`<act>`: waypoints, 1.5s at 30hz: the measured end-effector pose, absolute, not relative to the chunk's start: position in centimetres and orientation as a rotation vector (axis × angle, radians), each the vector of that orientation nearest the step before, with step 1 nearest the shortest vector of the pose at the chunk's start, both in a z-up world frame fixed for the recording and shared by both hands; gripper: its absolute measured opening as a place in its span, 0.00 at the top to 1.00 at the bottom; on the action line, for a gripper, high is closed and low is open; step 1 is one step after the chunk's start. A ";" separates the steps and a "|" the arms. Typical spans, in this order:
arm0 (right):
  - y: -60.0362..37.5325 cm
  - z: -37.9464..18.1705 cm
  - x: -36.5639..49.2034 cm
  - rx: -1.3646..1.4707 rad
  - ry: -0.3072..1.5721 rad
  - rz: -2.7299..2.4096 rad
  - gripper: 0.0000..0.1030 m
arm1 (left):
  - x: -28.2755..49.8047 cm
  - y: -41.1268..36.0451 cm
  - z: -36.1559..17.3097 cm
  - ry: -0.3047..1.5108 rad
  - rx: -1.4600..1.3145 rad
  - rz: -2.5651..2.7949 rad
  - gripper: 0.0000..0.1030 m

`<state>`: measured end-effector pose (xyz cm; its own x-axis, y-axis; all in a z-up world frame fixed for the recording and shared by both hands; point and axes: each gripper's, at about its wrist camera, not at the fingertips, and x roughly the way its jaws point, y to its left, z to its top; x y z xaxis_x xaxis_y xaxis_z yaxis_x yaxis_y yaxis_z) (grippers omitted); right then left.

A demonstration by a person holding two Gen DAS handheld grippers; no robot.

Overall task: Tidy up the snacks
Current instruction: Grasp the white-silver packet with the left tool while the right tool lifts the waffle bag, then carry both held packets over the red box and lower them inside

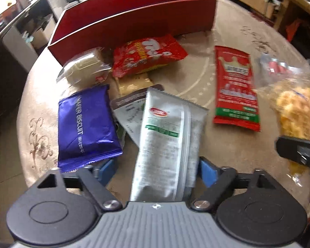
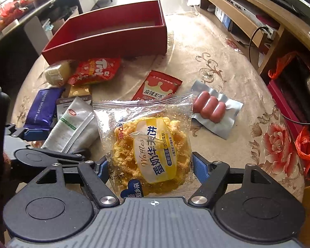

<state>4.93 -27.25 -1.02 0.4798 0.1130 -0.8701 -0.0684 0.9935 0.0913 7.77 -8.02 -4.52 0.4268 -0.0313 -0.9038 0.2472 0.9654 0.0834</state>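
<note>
My left gripper stands open over a silver-grey packet. The packet lies between the blue pads; the right pad touches its edge and a gap shows at the left pad. My right gripper is shut on a clear-bagged yellow waffle packet, with both pads against the bag's sides. An open-topped red box stands at the table's far side. In front of it lie a red gummy bag, a clear pack of pale cake and a purple wafer biscuit pack.
A red spicy-strip packet and a silver sausage pack lie mid-table to the right. A gold packet and a dark-topped white one sit under the silver-grey packet. A wooden shelf unit and orange bags border the table's right edge.
</note>
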 end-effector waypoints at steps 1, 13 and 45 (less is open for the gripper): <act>-27.3 -1.1 5.0 0.047 1.070 0.106 0.21 | 7.6 -8.1 -4.3 1.117 0.213 -0.198 0.48; -27.9 1.2 4.3 0.078 1.005 0.088 0.21 | 6.4 -7.1 -2.0 1.149 0.133 -0.227 0.70; -25.6 4.7 15.6 0.113 0.911 0.073 0.21 | 18.8 -1.2 4.5 1.006 -0.243 -0.234 0.72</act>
<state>15.61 -25.58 4.71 0.6110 0.1107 -0.7838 -0.0149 0.9916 0.1285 18.80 -1.22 4.47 0.5146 -0.3036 -0.8019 0.0814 0.9483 -0.3068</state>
